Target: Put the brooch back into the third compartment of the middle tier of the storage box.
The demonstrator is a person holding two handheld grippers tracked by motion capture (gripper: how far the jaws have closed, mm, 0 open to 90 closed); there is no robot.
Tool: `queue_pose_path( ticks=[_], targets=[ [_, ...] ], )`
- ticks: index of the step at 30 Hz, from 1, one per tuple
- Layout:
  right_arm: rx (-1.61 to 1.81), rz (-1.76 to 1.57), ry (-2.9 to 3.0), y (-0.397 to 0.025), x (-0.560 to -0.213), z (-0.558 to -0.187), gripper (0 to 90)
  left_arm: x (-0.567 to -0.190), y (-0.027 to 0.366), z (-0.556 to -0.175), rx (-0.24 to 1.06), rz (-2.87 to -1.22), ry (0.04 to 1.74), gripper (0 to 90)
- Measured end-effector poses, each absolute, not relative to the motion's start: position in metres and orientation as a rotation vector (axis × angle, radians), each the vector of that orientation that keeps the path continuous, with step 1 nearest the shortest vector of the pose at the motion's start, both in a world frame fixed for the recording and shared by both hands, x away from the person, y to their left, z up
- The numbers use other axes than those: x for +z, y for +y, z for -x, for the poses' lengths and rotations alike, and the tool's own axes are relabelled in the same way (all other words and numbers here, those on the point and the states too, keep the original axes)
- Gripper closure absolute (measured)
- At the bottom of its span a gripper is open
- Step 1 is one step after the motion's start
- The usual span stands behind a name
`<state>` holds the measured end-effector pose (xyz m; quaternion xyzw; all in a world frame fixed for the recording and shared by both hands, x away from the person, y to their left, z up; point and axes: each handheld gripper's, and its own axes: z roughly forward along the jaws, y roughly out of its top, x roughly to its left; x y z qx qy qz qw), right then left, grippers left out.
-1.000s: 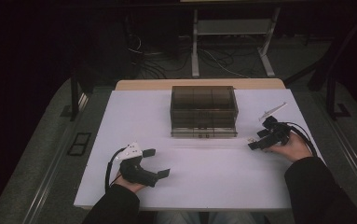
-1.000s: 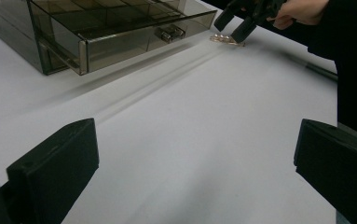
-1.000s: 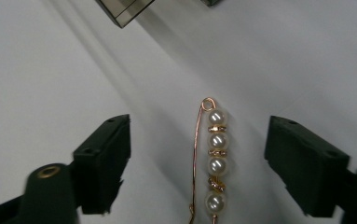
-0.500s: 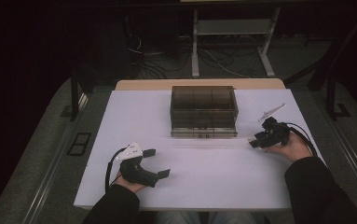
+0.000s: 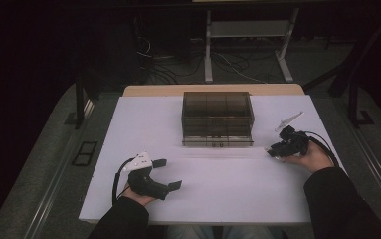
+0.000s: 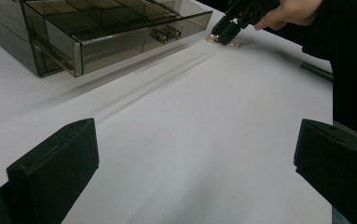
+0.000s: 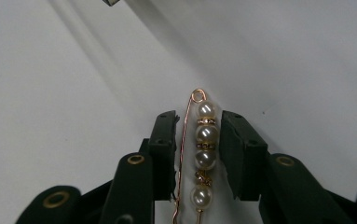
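Observation:
A gold safety pin strung with pearls (image 7: pixel 203 140) lies on the white table (image 5: pixel 218 199) right of the smoky plastic drawer box (image 5: pixel 218 117). My right gripper (image 7: pixel 198 126) points down at the pin, its jaws drawn in tight on either side of it; in the high view this gripper (image 5: pixel 272 149) sits by the box's front right corner. From the left gripper view the pin (image 6: pixel 223 42) shows under that gripper's tip. My left gripper (image 5: pixel 169 173) rests at the front left, open wide, with bare table between its jaws (image 6: pixel 195 135).
The box's bottom drawer (image 6: pixel 120 42) stands pulled out a little, with a small clasp (image 6: pixel 164 33) on its front. Behind the table are a metal stand (image 5: pixel 247 45) and loose cables on the floor (image 5: pixel 163 57).
My right gripper has lowered slightly toward the table and its jaws have narrowed from spread to close around the pin. The left gripper has stayed put.

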<state>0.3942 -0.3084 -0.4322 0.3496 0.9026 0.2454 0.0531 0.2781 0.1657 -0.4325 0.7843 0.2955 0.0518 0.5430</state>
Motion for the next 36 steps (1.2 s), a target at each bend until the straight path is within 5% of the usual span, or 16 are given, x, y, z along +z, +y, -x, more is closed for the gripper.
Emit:
queue_pose_path(
  ticks=[36],
  targets=[
    [0.732,-1.092,2.750,-0.3061,-0.4310,-0.3927,78.8,-0.4330,0.1656,-0.2784,0.124,-1.863,0.707,0.0]
  ],
)
